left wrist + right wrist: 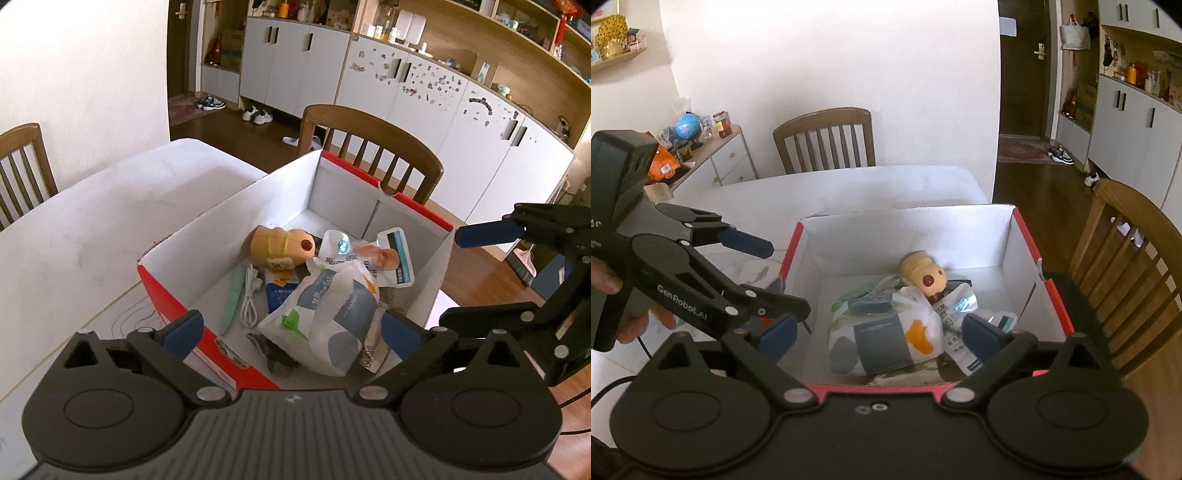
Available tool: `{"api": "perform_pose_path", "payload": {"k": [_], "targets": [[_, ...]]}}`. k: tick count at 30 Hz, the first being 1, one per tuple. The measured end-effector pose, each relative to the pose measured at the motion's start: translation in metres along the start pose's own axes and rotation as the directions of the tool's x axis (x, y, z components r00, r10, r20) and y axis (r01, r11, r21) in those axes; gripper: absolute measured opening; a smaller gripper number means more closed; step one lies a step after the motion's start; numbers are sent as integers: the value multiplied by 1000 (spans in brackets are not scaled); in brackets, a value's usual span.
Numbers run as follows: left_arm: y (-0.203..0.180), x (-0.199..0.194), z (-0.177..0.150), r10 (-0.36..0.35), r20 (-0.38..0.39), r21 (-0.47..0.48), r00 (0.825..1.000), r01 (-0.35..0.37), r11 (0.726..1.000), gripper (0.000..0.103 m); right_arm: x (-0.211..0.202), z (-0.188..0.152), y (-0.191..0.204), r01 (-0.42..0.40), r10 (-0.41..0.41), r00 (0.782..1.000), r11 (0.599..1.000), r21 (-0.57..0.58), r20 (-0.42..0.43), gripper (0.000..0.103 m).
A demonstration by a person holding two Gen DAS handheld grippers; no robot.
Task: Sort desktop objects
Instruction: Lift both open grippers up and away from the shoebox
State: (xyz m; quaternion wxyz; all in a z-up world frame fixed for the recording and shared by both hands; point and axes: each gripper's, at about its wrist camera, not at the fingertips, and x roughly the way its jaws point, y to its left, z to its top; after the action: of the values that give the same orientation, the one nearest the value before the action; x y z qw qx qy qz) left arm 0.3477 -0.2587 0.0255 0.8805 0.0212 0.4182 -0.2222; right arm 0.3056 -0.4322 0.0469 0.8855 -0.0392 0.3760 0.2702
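A red cardboard box (369, 176) (1027, 236) with a white inside stands on the white table (110, 206). In it lie a white tissue pack (332, 310) (886, 339) with a grey band, a tan plush toy (280, 245) (923, 271), a white cable (249, 295), a green pen-like stick (232, 299) and foil sachets (397, 258). My left gripper (291, 332) (768, 273) hangs open over the box's near left corner. My right gripper (879, 332) (465, 275) stands open over the near rim. Neither holds anything.
Wooden chairs stand at the table's far side (827, 136) and beside the box (373, 147) (1126, 258). A low sideboard (716, 162) with jars and a globe is at the left wall. White cabinets (406, 92) line the back. A hand (605, 277) grips the left handle.
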Motion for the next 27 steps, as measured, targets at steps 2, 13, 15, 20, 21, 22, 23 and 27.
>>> {"api": "perform_pose_path", "payload": {"k": [2, 13, 15, 20, 21, 22, 23, 27], "targets": [[0, -6, -3, -2, 11, 1, 1000, 2, 1000, 103, -3, -3, 3, 6, -6, 1000, 1000, 11, 9, 98], [-1, -37, -25, 18, 44, 8, 999, -18, 1000, 103, -25, -14, 27, 65, -69, 996, 996, 59, 64, 103], [0, -41, -29, 17, 46, 8, 999, -17, 1000, 103, -27, -16, 32, 72, -76, 995, 996, 60, 69, 103], [0, -52, -38, 23, 49, 12, 999, -24, 1000, 103, -32, -18, 46, 88, -94, 991, 994, 65, 92, 103], [-1, -53, -39, 29, 50, 16, 998, -30, 999, 103, -32, -19, 48, 92, -98, 991, 994, 65, 96, 103], [-1, -55, -41, 39, 51, 20, 998, -40, 999, 103, -33, -20, 51, 97, -103, 990, 993, 65, 100, 103], [-2, -57, -42, 44, 54, 23, 998, -46, 999, 103, -33, -22, 53, 102, -108, 989, 993, 65, 102, 103], [-1, -62, -46, 50, 57, 20, 997, -51, 999, 103, -35, -26, 62, 118, -124, 987, 991, 64, 106, 103]]}}
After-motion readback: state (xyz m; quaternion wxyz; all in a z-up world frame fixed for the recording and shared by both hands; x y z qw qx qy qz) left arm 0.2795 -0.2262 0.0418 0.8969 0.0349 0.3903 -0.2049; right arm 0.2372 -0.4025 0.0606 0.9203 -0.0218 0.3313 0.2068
